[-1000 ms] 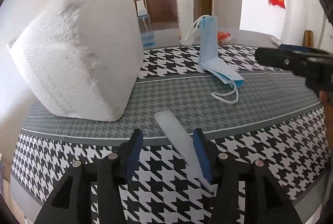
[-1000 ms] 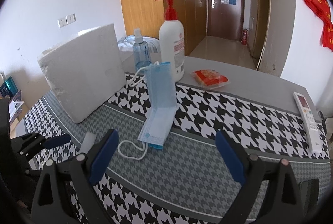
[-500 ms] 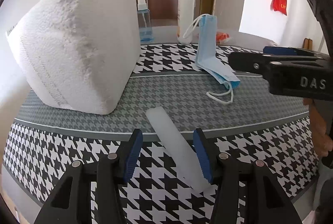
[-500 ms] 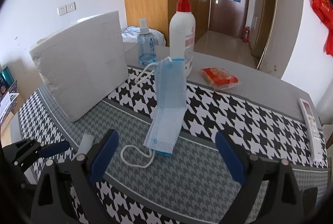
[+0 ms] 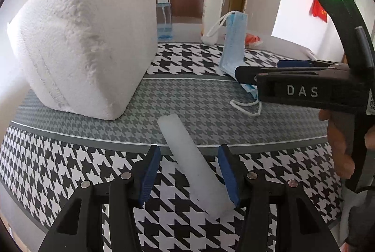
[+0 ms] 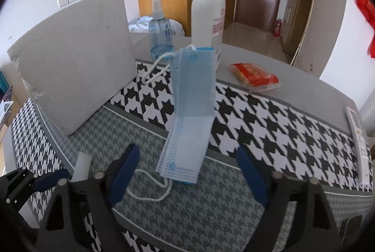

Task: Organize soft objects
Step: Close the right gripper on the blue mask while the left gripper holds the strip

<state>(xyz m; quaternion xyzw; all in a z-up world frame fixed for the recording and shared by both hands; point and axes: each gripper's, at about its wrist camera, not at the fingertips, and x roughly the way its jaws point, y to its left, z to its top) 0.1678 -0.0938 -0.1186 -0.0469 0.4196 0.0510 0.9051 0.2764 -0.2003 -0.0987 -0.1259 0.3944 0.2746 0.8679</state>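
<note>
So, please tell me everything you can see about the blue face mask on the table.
The blue face mask is a pleated surgical type, of thin nonwoven fabric as it looks, with white elastic ear loops. It is bent: the upper half stands upright, leaning on the white pump bottle; the lower half lies on the houndstooth cloth. One loop hangs near the top, the other curls on the cloth. The right tongs stand open before it, not touching.
</note>
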